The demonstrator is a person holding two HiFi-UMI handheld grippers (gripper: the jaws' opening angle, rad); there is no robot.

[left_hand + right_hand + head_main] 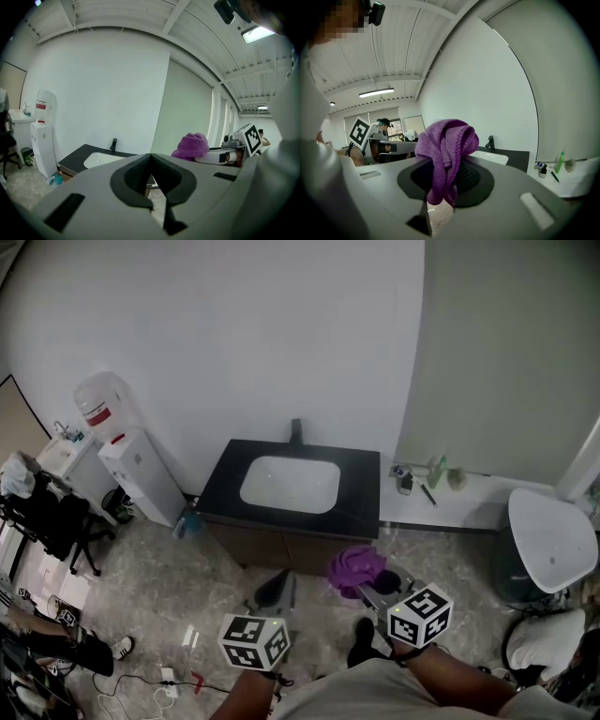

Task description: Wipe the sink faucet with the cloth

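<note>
Sink (289, 482) ahead; low right gripper (443, 177) clamps cloth (446, 139).

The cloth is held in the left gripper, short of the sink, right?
No. The cloth is clamped in the right gripper, not the left gripper, as the right gripper view shows. It is short of the sink.
</note>
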